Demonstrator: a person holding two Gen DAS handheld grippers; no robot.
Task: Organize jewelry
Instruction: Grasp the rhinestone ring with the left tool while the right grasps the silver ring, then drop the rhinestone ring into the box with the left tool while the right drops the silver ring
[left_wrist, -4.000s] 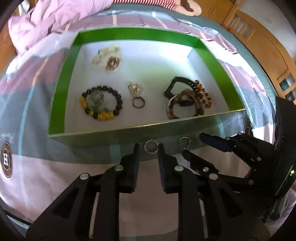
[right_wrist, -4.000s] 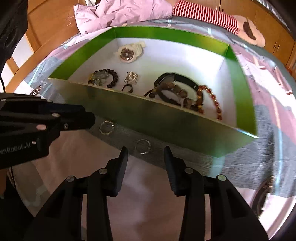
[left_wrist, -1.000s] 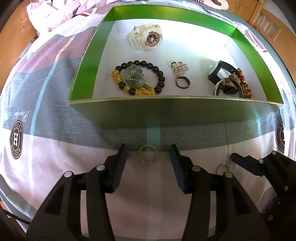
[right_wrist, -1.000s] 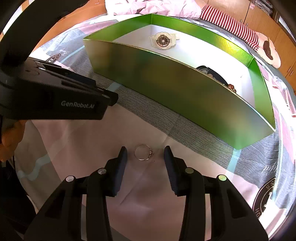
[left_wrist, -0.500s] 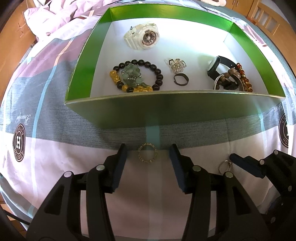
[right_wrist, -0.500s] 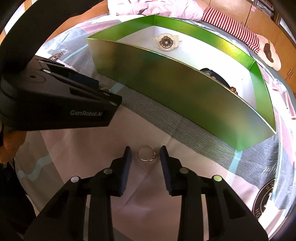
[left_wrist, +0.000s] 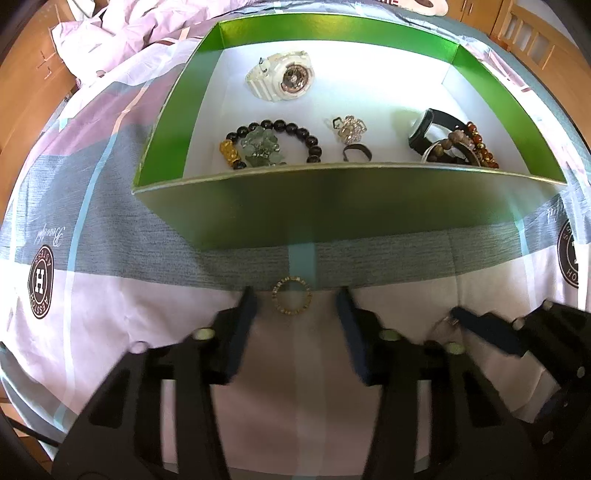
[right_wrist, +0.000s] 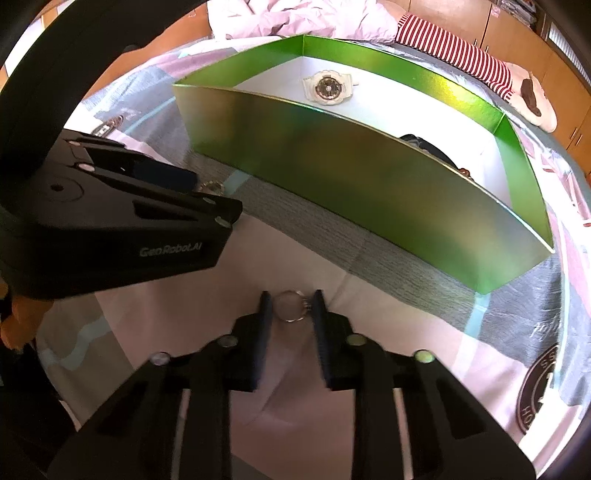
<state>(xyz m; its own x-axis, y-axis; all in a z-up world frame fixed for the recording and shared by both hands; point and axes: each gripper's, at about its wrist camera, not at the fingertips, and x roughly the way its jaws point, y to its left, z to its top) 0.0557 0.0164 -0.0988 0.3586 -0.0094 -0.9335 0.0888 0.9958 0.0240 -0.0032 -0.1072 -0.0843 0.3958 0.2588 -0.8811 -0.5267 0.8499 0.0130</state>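
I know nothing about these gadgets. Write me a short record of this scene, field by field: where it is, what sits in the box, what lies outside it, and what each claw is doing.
Setting: patterned bedsheet on a bed
Container: open green cardboard box, white inside
In box: white wristwatch, black bead bracelet with gold and jade charms, sparkly brooch, dark ring, black watch, brown bead bracelets
Outside box: gold band ring; thin silver ring
Left gripper: open, fingers either side of gold band ring
Right gripper: fingers closed in on the thin silver ring

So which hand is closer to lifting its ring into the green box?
Right. The right tool has closed in tightly around the silver ring, while the left tool sits wide open around the gold ring.
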